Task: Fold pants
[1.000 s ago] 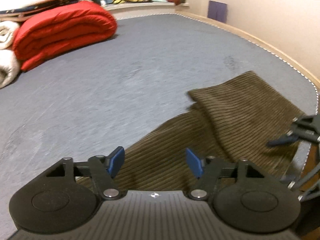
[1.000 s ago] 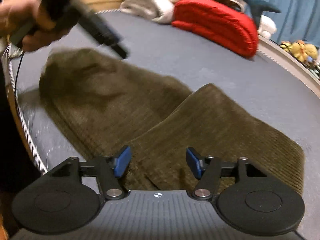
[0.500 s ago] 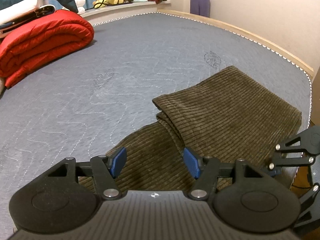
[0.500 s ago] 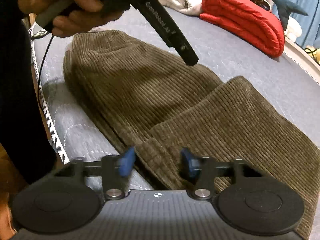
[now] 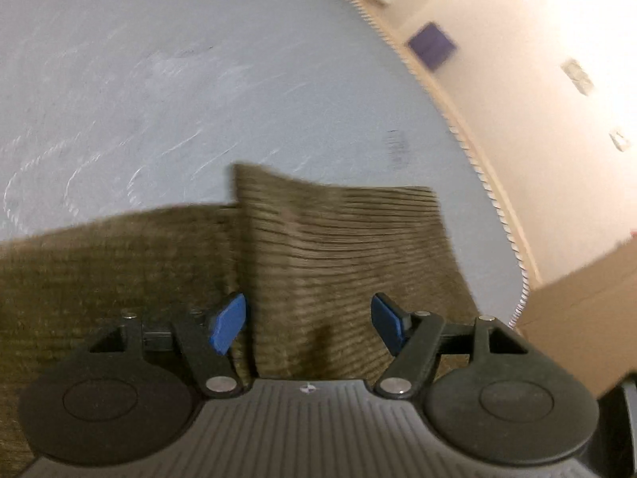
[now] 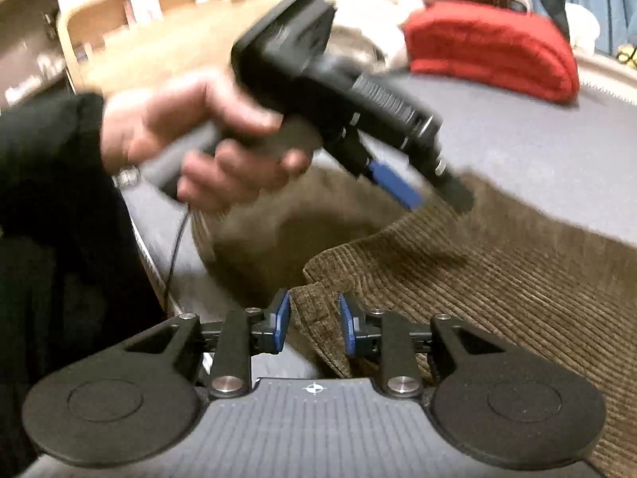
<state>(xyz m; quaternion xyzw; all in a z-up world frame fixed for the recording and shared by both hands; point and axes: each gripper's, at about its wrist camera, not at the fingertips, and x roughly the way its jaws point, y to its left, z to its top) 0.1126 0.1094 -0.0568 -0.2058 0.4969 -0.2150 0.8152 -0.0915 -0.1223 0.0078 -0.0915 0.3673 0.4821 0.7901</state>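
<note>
Olive-brown corduroy pants point(image 5: 338, 239) lie folded on the grey mattress point(image 5: 199, 79). My left gripper point(image 5: 310, 318) hovers over a folded layer of them with its jaws opening and nothing pinched between the blue pads. In the right wrist view a hand point(image 6: 179, 131) holds that left gripper point(image 6: 438, 203) just above the pants point(image 6: 497, 279). My right gripper point(image 6: 314, 318) is at the near edge of the cloth. Its jaws are closing, and a corduroy edge fills the gap, touching both pads.
A red folded blanket point(image 6: 489, 47) and white bedding lie at the mattress's far end. A cardboard box point(image 5: 577, 310) stands beside the bed near the wall point(image 5: 517, 40). A dark sleeve point(image 6: 51, 199) and a wooden shelf point(image 6: 159, 0) are at the left.
The left wrist view has rolled and dipped closer to the pants. The right jaws have narrowed from wide apart onto the pants' edge. The hand with the left gripper has come nearer.
</note>
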